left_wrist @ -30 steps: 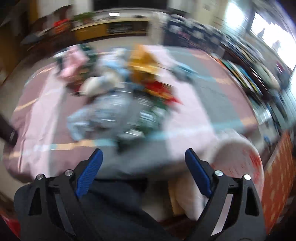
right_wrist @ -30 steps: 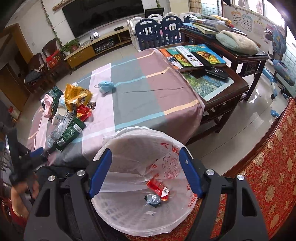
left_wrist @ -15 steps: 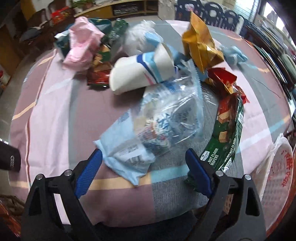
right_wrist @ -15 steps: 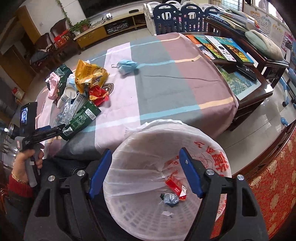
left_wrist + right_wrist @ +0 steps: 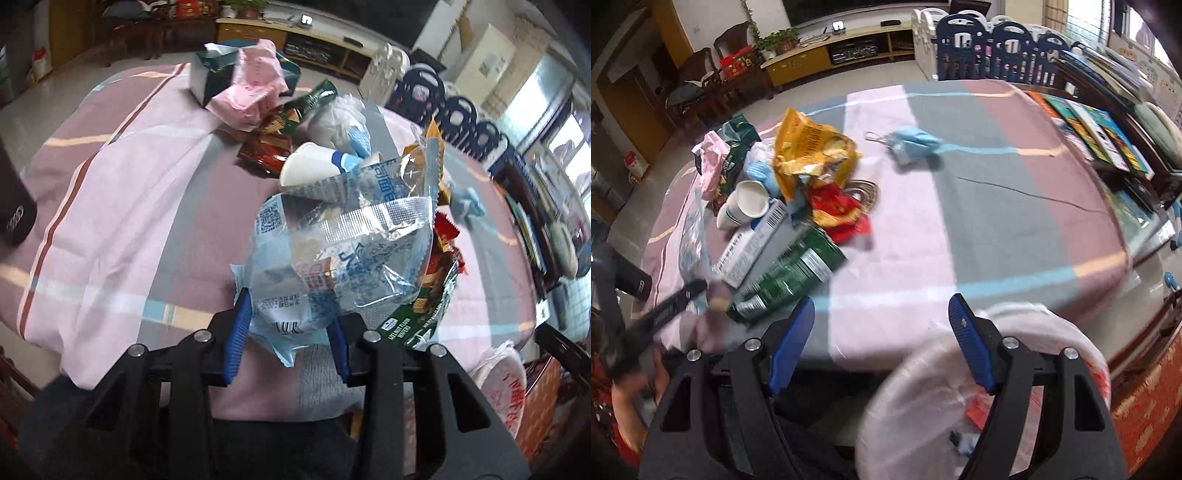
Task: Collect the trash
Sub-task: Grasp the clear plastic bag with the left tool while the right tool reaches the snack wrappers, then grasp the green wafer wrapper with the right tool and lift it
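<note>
My left gripper (image 5: 290, 325) is shut on the near end of a clear and light-blue plastic wrapper (image 5: 347, 243), which stands up from the table in front of it. Behind it lies a pile of trash: a white paper cup (image 5: 310, 168), a pink bag (image 5: 251, 88), a green wafer packet (image 5: 424, 314). In the right wrist view my right gripper (image 5: 882, 328) is open and empty above the table's near edge. The white lined trash bin (image 5: 960, 398) sits just below it. The pile shows there too, with a yellow snack bag (image 5: 809, 151) and a red wrapper (image 5: 838, 212).
A blue face mask (image 5: 912, 142) lies alone mid-table. A black phone-like object (image 5: 14, 218) lies at the left table edge. Books and remotes (image 5: 1097, 129) cover a side table on the right. Blue baby fencing (image 5: 997, 51) stands behind the table.
My left gripper has moved in and closed on the clear blue wrapper and lifted its end. My right gripper has swung up from over the bin toward the table.
</note>
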